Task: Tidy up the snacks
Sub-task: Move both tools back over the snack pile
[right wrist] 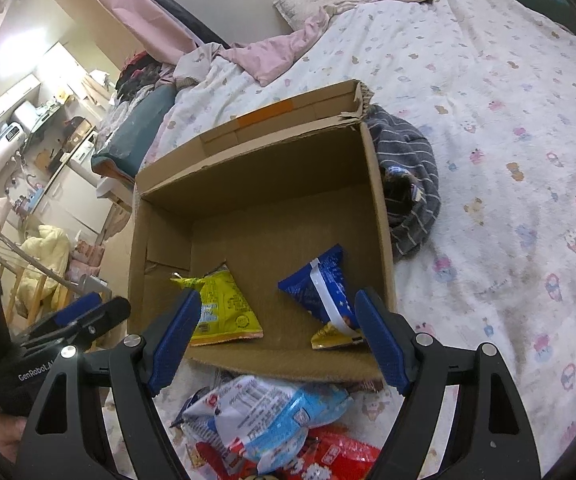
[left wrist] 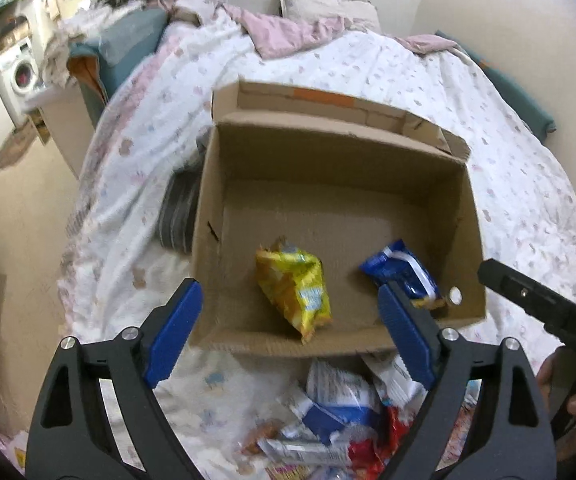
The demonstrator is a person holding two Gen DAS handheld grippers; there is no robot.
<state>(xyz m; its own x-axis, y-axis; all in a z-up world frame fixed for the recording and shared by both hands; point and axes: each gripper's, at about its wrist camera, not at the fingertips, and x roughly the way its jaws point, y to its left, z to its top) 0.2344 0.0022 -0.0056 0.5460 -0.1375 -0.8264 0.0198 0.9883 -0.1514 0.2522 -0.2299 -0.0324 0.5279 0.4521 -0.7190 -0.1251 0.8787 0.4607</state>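
- Left gripper (left wrist: pixel 290 312) and right gripper (right wrist: pixel 277 326) both hang spread wide with nothing between the jaws.
- Cardboard box (left wrist: pixel 207 208), mid-frame, holds a yellow snack bag (left wrist: pixel 294 286) and a blue packet (left wrist: pixel 402 268), partly hidden by a fingertip.
- Snack pile (right wrist: pixel 271 412) at the lower edge is cut off and blurred.

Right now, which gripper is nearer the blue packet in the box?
Right, as far as these views show. The right gripper hangs over the box's near edge, its right finger beside the blue packet. The left gripper frames the yellow packet, leftward.
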